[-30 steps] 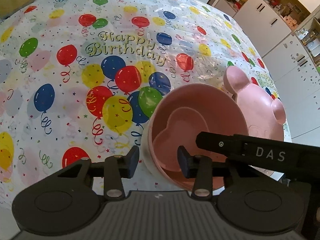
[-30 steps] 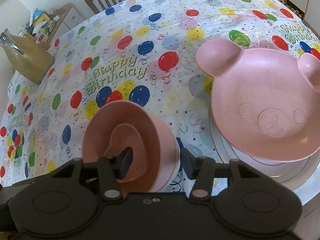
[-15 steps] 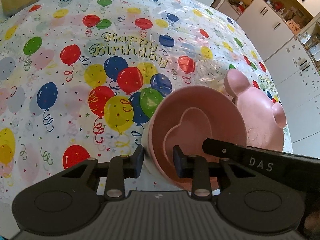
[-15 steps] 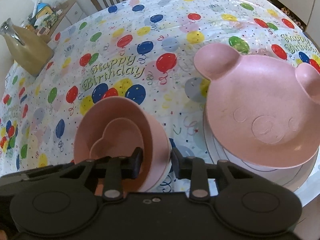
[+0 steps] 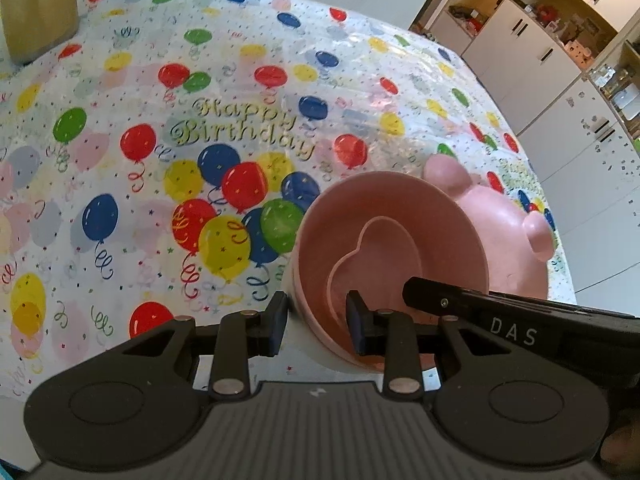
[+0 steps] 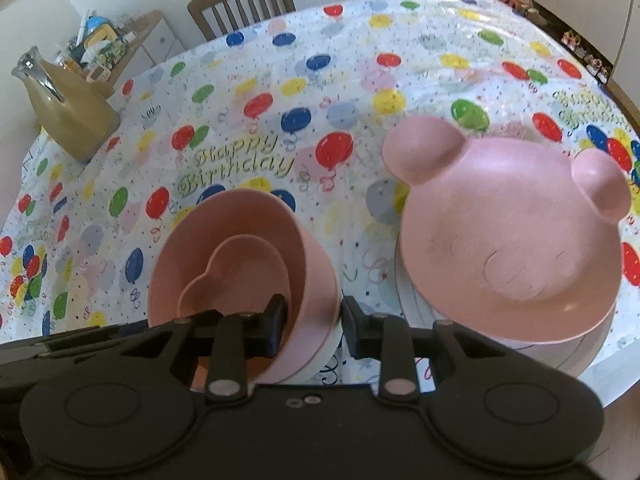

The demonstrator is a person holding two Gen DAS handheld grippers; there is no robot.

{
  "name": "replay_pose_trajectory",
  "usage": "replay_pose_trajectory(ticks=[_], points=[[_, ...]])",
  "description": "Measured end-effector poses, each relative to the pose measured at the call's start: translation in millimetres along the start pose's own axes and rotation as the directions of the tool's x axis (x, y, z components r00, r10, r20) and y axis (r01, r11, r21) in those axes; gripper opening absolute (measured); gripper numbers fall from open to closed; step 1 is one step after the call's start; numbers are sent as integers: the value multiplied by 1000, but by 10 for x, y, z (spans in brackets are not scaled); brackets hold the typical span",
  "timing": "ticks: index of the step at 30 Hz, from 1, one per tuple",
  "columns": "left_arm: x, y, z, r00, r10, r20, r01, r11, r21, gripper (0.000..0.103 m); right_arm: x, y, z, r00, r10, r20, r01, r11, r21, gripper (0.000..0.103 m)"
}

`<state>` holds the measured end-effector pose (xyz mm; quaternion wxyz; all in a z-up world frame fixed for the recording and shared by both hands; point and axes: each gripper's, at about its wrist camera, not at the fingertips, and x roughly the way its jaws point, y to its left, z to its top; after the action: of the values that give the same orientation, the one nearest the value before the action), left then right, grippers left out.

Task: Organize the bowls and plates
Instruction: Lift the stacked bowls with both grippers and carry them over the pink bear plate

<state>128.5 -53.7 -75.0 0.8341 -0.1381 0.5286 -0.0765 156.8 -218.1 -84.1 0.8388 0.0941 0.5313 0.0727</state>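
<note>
As seen from both wrists, stack: pink bowl (image 5: pixel 440 232) nested in a white bowl (image 6: pixel 326 344), with a heart-shaped dish (image 5: pixel 380 256) lying inside the pink one.
Stack's place: on the near part of the balloon tablecloth (image 5: pixel 120 200), just left of the bear-shaped plate (image 6: pixel 500 248), tipped a little; cannot tell whether lifted clear of the cloth.
Left gripper (image 5: pixel 316 322): just been closing, now narrowed onto the near left wall of the stack, one finger outside against the white bowl, the other inside the pink bowl.
Right gripper (image 6: pixel 314 326): just been closing too, now pinching the near right wall, left finger inside the pink bowl, right finger pressed on the white bowl's outside.
Bear-shaped plate: pink, ears toward the far side, resting on a white plate (image 6: pixel 560 360) at the table's near right edge.
Far left corner: glass jug (image 6: pixel 68 116) of yellowish liquid, standing upright.
Beyond the table: wooden chair (image 6: pixel 240 4) at the far edge.
</note>
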Motion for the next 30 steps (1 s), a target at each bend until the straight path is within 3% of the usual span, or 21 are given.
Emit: replay_pose_trajectory(ticks=[14,30], points=[[-184,-565,204,998,-49,44,43,992,116,31,-476,-270,156,994,-32,101,27,999,41,29],[62,-1362,310,993,-116,24,105,958,266,31,-793,-954,187,978,-119,171,92,983,160,29]])
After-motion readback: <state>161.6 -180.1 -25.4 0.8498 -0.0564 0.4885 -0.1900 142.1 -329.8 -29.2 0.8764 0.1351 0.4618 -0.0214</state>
